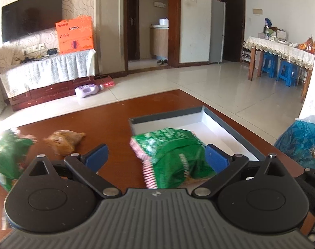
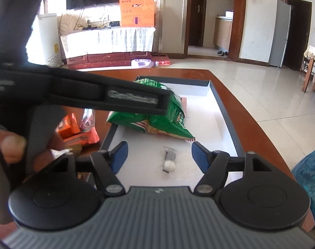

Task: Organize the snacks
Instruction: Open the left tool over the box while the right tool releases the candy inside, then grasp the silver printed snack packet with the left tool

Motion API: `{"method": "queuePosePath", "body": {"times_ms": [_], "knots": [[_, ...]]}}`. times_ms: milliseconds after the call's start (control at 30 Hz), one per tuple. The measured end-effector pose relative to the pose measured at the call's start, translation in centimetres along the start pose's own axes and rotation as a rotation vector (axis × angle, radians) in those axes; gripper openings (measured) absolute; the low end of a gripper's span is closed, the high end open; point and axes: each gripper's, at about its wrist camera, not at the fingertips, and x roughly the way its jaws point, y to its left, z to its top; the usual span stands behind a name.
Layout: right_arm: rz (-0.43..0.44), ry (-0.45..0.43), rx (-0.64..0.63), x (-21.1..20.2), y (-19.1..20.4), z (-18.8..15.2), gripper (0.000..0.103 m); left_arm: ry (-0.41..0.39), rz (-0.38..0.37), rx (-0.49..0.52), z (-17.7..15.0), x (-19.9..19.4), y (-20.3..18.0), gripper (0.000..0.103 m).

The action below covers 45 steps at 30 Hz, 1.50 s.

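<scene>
Over the near-left corner of the shallow white-lined box on the brown table, the left gripper has its blue pads spread wide w/ a green snack bag between them; the bag's right side touches the right pad, but the left pad stands well clear, so the jaws aren't clamping it. Bag looks motion-blurred, prob. just dropping or sliding into the box, though I can't tell for sure if it's resting yet. From the right wrist view the same green snack bag lies tilted across the box's left rim, partly inside, partly hanging over the edge, so it likely needs a nudge inward. Right gripper hovers low above the box floor, fingers apart, holding nothing; a small clear packet w/ a white ball sits on the lining between its pads. Judging by that, it's waiting for its turn or lined up for that packet. Loose snacks left on the table outside the box: another green bag and a tan one at left, plus orange packs beside the box, i.e. task is early, most items not yet sorted. A blue plastic bag sits off the table's right edge.
</scene>
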Motion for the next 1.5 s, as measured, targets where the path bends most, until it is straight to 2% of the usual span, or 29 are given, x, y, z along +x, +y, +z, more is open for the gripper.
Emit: {"method": "queuePosePath", "body": {"times_ms": [267, 333, 533, 700, 833, 1033, 1267, 1367, 1500], "knots": [[-0.008, -0.050, 0.041, -2.0, 2.0, 0.0, 0.071, -0.004, 0.103, -0.076, -0.3, -5.0, 5.3, 0.101], [0.006, -0.055, 0.038, -2.4, 2.9, 0.0, 0.074, 0.007, 0.133, -0.084, -0.6, -5.8, 6.5, 0.101], [0.053, -0.068, -0.027, -3.7, 6.0, -0.7, 0.075, 0.035, 0.243, -0.089, -2.2, -8.3, 10.3, 0.101], [0.100, -0.031, -0.078, -3.6, 7.8, -1.2, 0.074, 0.078, 0.302, -0.103, -4.5, -9.7, 14.9, 0.101], [0.136, -0.014, -0.079, -3.0, 8.4, -1.2, 0.074, 0.115, 0.286, -0.090, -6.0, -9.6, 17.2, 0.101], [0.152, 0.002, -0.099, -2.7, 8.7, -1.2, 0.074, 0.165, 0.216, -0.120, -8.2, -8.1, 19.0, 0.101], [0.173, 0.023, -0.109, -2.4, 8.5, -1.1, 0.074, 0.160, 0.166, -0.129, -7.8, -6.7, 18.6, 0.100], [0.181, 0.022, -0.115, -2.6, 8.5, -1.0, 0.074, 0.162, 0.175, -0.113, -7.6, -5.5, 18.3, 0.100], [0.184, 0.029, -0.122, -2.4, 8.4, -0.9, 0.074, 0.195, 0.161, -0.166, -7.6, -3.8, 19.1, 0.099]]}}
